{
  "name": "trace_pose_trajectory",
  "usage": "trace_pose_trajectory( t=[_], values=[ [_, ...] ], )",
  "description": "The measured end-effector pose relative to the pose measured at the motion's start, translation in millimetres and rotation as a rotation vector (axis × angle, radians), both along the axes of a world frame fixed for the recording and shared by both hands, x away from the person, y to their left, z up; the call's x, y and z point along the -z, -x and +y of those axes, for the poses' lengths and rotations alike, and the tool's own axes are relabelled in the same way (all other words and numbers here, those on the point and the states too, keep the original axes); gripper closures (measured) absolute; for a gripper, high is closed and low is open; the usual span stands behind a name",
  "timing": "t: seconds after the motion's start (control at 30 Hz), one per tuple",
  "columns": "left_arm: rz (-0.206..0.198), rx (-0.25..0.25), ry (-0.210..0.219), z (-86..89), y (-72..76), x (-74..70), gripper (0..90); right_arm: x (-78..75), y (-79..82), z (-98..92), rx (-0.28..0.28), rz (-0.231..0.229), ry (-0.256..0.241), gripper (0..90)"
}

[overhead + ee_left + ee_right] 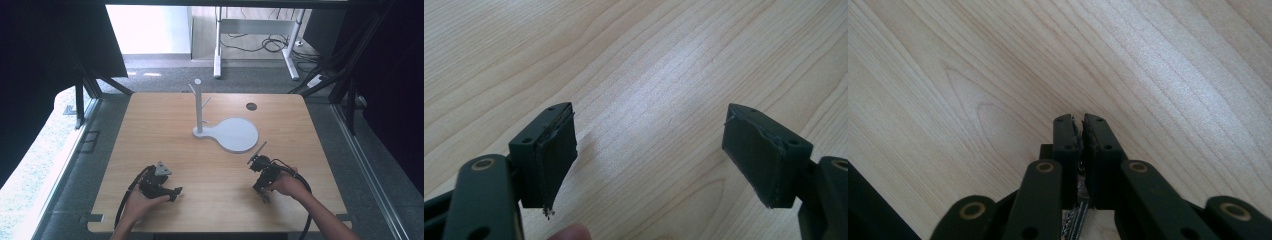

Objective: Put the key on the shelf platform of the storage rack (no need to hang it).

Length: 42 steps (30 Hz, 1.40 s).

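Pale wood-grain table [165, 125] on a grey carpeted floor, black frame struts at both sides, a white desk frame and loose cables beyond the far edge. Near the table's centre stands a white stand [199, 107] — a thin upright post with short angled pegs, rising from a flat base that widens into a round disc toward 4 o'clock; smooth, matte, plastic-looking. A small dark round port sits in the tabletop at about 1 o'clock from the stand. Left gripper [649, 145] rests low at 7 o'clock of the table, jaws spread wide with nothing between them; the black pads [555, 160] look worn, with frayed edges. Right gripper [1082, 125] lies at 5 o'clock, jaws pressed together; something thin and metallic glints low between the links, but I cannot tell what it is or whether it is held. Both grippers are well apart from the stand, nearest thing to them. Judgement: work on the stand is not yet begun — nothing hangs on its pegs, and the approach remains.
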State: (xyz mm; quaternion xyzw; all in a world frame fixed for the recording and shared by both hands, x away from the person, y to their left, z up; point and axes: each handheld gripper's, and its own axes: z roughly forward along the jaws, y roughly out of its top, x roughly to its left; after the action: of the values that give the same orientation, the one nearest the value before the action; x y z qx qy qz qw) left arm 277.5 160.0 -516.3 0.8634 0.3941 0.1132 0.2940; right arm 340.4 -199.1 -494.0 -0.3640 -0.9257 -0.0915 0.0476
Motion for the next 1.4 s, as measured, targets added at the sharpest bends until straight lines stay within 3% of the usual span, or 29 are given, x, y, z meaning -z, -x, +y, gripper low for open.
trace_pose_trajectory(
  t=[0.3, 0.63, 1.03, 1.4],
  values=[
    [0.001, 0.000, 0.000, 0.7, -0.4, 0.2, 22.1, -1.1, 1.3, 0.9, -0.023, 0.016, 0.022, 89.5],
    [0.001, -0.006, 0.003, 1.4, -0.7, 0.4, 22.0, -9.5, 2.1, -6.0, -0.022, 0.011, 0.014, 89.8],
    [0.002, -0.007, 0.003, 0.4, -0.2, 0.3, 22.0, -42.9, 4.2, -21.1, 0.003, -0.032, -0.040, 89.9],
    [0.002, -0.007, 0.002, 0.4, -0.2, 0.3, 22.0, -58.6, 1.7, -24.3, 0.000, -0.071, -0.051, 90.0]
  ],
)
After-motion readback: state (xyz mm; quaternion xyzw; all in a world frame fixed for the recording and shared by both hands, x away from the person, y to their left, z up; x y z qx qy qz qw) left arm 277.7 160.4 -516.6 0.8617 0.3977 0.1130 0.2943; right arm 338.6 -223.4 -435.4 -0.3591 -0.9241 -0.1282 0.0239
